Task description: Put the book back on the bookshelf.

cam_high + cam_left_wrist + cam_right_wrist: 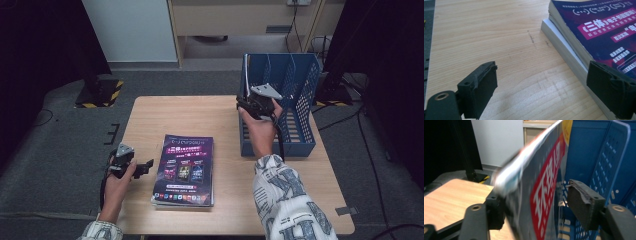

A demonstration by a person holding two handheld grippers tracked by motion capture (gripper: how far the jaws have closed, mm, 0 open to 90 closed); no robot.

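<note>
**A:** While the right gripper point(248, 101) hovers at the blue rack point(305, 85) in the high view, the left gripper point(145, 166) rests beside the stack of books point(184, 170), which lies left of the rack on the table point(150, 120).

**B:** In the left gripper view, its jaws stand wide and empty — one over bare wood, one at the stack's point(574, 57) near edge.

**A:** The right gripper view has the magazine point(534, 192) standing tilted between the jaws, against the rack's point(599, 157) dividers. One pad point(584, 200) is clear of the cover, so the grip looks released.

**B:** The risk: unsupported and leaning, the magazine could slump outside the rack rather than settle into a slot.
</note>
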